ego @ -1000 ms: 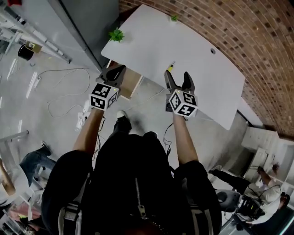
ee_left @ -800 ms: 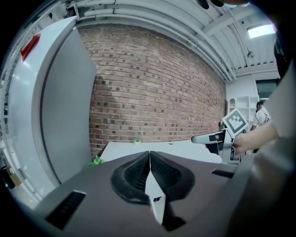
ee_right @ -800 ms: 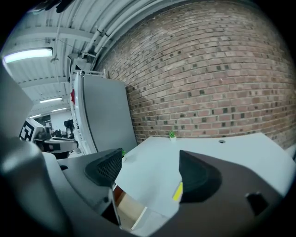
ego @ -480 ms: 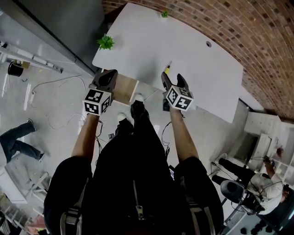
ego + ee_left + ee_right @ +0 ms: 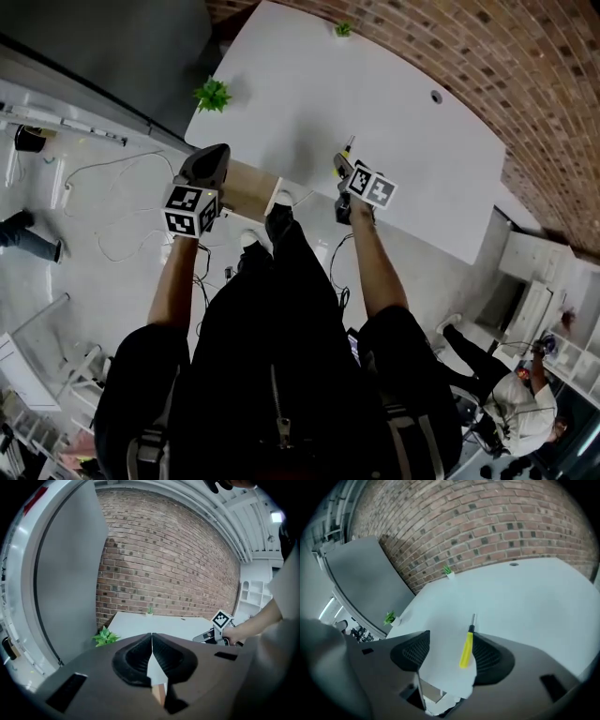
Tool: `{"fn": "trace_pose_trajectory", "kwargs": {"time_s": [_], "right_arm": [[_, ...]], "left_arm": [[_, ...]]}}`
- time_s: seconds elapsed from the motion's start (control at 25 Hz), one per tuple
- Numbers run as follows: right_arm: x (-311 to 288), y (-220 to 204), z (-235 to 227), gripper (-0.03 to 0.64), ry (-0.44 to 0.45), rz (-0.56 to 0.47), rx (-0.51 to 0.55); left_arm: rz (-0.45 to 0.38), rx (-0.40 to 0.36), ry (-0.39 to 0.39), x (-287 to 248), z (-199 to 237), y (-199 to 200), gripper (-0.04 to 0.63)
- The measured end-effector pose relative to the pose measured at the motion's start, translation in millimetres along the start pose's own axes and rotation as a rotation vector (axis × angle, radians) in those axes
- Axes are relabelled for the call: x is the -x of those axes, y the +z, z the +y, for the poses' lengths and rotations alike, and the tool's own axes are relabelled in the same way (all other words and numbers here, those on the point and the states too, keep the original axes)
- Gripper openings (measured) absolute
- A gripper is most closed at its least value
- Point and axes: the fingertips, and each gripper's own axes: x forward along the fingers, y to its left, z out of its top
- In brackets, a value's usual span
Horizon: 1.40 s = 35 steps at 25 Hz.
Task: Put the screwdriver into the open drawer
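Note:
The yellow-handled screwdriver (image 5: 347,144) lies on the white table (image 5: 394,103) near its front edge. In the right gripper view the screwdriver (image 5: 466,648) sits between my right gripper's (image 5: 452,638) jaws, close to the right pad; the left pad stands apart from it. Those jaws are closing. In the head view my right gripper (image 5: 343,165) points down at the screwdriver. The open wooden drawer (image 5: 248,189) juts out under the table's front edge. My left gripper (image 5: 210,159) hovers at the drawer's left side, and in its own view my left gripper (image 5: 152,635) is shut and empty.
A small green plant (image 5: 213,94) stands at the table's left corner, and another plant (image 5: 344,29) at the far edge. A cable hole (image 5: 436,97) is in the tabletop. A brick wall (image 5: 525,66) backs the table. Cables (image 5: 122,187) lie on the floor.
Both grippers have come down. The right one dropped and tipped toward the screwdriver, its jaws narrowing around it. The left one shifted toward the drawer's left side.

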Motion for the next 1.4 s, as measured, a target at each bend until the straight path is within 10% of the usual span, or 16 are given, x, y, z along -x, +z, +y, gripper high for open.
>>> {"fn": "trace_pose_trajectory", "kwargs": {"time_s": [0.68,1.4], "right_arm": [[-69,-35,-42,0.127,-0.044,0.326,-0.272],[-61,-5,-29,0.083,0.107,0.273,-0.331]], "left_arm": [[0.064,0.080,0.082,-22,41,-18,0.025],[0.073,0.079,0.142,-43,37,3,0.025]]}}
